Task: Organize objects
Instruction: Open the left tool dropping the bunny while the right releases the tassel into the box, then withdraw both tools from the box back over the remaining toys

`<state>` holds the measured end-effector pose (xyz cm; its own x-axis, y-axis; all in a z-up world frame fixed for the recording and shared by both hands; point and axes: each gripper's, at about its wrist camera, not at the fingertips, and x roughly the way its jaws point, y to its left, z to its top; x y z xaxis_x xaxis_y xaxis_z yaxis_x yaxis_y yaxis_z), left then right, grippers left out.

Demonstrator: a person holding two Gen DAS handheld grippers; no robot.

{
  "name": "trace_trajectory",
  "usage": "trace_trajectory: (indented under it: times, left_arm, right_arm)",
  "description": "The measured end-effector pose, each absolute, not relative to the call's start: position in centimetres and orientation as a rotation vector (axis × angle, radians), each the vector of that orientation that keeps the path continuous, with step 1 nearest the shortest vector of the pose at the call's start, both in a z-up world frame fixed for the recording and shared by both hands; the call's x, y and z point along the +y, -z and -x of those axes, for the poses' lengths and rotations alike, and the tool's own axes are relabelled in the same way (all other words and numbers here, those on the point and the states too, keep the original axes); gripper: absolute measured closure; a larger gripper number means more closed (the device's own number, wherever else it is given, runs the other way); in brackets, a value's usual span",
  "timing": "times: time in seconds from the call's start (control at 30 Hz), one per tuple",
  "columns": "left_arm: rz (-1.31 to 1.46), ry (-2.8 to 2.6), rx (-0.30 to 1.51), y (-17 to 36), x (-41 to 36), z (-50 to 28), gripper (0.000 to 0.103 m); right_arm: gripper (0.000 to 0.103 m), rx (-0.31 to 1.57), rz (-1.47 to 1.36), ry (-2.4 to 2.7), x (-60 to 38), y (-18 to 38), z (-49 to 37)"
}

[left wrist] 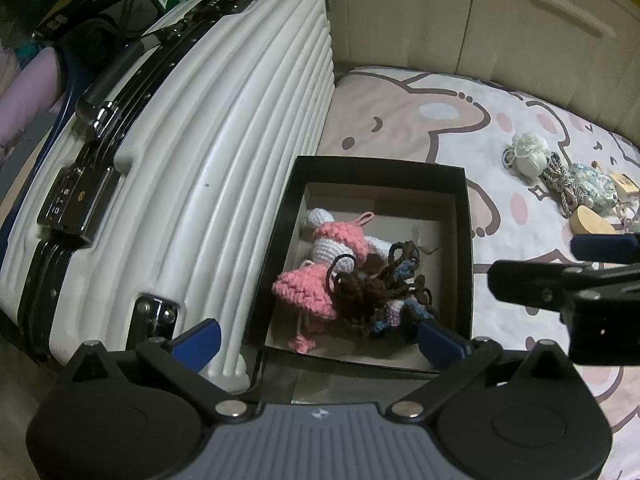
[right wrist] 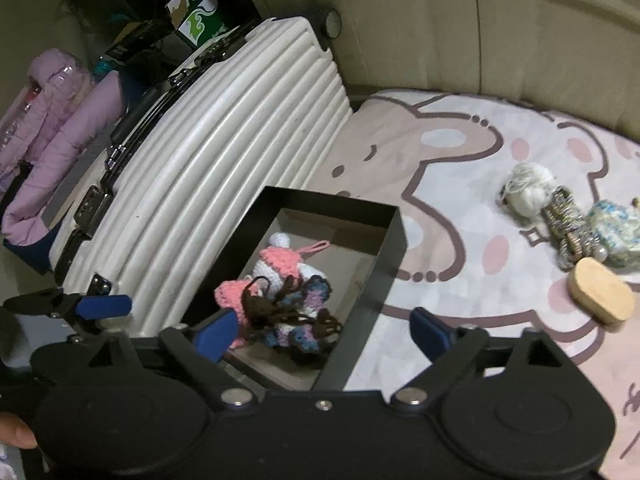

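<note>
A black open box [left wrist: 466, 248] sits on the bed beside a white suitcase; it also shows in the right wrist view [right wrist: 384, 264]. Inside lie crocheted toys: a pink and white one [left wrist: 332, 240] [right wrist: 276, 264] and a brown, blue and purple one [left wrist: 384, 300] [right wrist: 296, 316]. My left gripper [left wrist: 320, 338] is open and empty, hovering over the box's near edge. My right gripper [right wrist: 326, 330] is open and empty above the box's near right corner; it shows at the right of the left wrist view [left wrist: 560, 276]. A white yarn ball [right wrist: 528, 192], a braided cord [right wrist: 566, 228], a blue-white knit piece [right wrist: 616, 232] and a tan oval block [right wrist: 600, 296] lie on the bed to the right.
The ribbed white suitcase [left wrist: 208, 184] [right wrist: 224, 168] lies on its side against the box's left. The bedsheet [right wrist: 460, 184] has a cartoon print. A beige headboard wall [right wrist: 440, 20] stands behind. Purple bedding [right wrist: 68, 128] and a green-white carton [right wrist: 196, 12] are at the far left.
</note>
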<state>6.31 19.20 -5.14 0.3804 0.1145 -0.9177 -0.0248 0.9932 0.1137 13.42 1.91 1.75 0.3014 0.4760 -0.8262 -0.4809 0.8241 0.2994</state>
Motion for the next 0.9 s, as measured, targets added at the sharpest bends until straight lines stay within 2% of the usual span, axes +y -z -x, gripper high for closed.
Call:
trace_trajectory:
  times: [0.07, 0.53, 0.9]
  left_arm:
    - [-0.078, -0.085, 1.18, 5.1, 19.1, -6.2, 0.0]
    - [-0.045, -0.049, 1.17, 4.6, 17.8, -5.5, 0.0]
    - [-0.057, -0.02, 1.135, 3.9, 14.4, -6.5, 0.0]
  right_arm:
    - [0.0, 1.083, 0.007, -0.628, 1.7, -1.9, -13.4]
    - [0.0, 1.031, -0.002, -0.592, 0.0, -3.2, -13.0]
    - [0.0, 0.986, 0.019, -0.499, -5.4, -3.9, -14.0]
